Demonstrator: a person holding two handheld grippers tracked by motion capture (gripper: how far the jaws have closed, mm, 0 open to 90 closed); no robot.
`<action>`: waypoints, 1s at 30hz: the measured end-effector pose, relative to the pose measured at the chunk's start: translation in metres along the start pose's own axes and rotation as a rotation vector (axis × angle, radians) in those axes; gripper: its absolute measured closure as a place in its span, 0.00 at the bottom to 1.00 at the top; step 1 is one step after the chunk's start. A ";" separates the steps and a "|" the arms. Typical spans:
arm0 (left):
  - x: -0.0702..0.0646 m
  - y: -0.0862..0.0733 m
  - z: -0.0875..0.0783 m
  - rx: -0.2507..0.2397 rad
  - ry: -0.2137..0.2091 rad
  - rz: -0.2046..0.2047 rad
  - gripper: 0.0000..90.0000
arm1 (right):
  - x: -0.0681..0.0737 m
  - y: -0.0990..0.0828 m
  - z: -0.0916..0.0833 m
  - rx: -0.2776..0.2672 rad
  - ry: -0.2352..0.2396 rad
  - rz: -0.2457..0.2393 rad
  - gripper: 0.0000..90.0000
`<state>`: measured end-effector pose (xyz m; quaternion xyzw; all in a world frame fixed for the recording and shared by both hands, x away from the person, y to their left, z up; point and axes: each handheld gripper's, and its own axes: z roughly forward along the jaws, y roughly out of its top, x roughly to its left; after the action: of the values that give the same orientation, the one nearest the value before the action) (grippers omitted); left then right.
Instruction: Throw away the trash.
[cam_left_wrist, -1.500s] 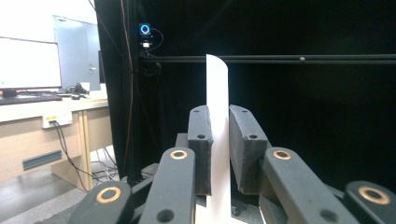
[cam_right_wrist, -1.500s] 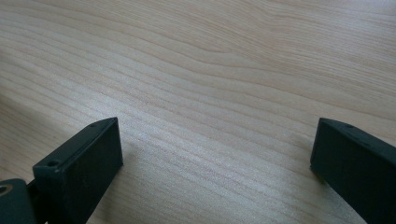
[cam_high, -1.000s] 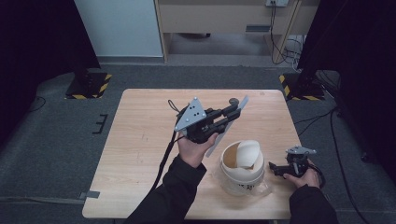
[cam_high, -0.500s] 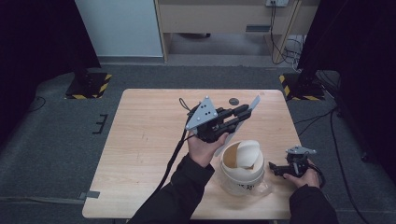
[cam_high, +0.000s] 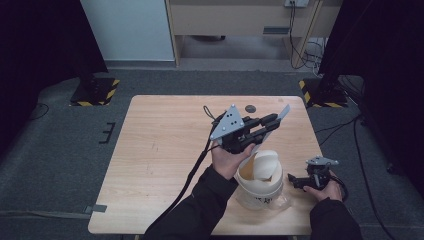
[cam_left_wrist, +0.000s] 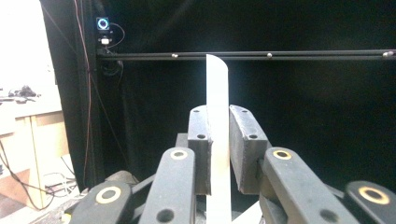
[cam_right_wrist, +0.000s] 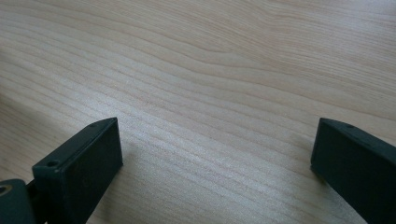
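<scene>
My left gripper (cam_high: 271, 121) (cam_left_wrist: 218, 140) hovers above the table's middle right and is shut on a thin white flat strip (cam_left_wrist: 217, 88). The strip (cam_high: 284, 112) juts past the jaws toward the far right. Just below that hand stands a cream tub (cam_high: 250, 197) with a curved cream piece (cam_high: 263, 165) leaning inside it. My right gripper (cam_high: 296, 181) (cam_right_wrist: 215, 154) rests low at the table's front right, beside the tub, open, with bare wood between its jaws.
A small dark disc (cam_high: 250, 108) lies near the far edge of the wooden table (cam_high: 160, 160). Crumpled clear film (cam_high: 285, 202) sits under the tub. The left gripper's cable (cam_high: 192, 172) trails toward the front edge.
The left gripper has shifted to the right with the white strip still in its jaws, now over the tub's far side. The right gripper has stayed where it was.
</scene>
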<state>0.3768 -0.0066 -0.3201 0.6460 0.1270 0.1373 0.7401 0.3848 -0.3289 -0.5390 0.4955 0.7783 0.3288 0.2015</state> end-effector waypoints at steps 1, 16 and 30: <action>-0.001 -0.001 0.001 -0.004 -0.001 0.001 0.87 | 0.000 0.000 0.000 0.000 0.000 0.003 0.02; 0.002 -0.040 -0.012 0.002 -0.020 -0.047 0.87 | 0.000 0.000 0.000 0.001 0.003 -0.002 0.02; 0.007 -0.053 -0.050 0.096 0.010 -0.049 0.82 | 0.000 0.000 0.000 0.001 0.005 -0.004 0.02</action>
<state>0.3675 0.0351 -0.3793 0.6768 0.1529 0.1159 0.7107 0.3853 -0.3289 -0.5389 0.4933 0.7799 0.3292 0.2001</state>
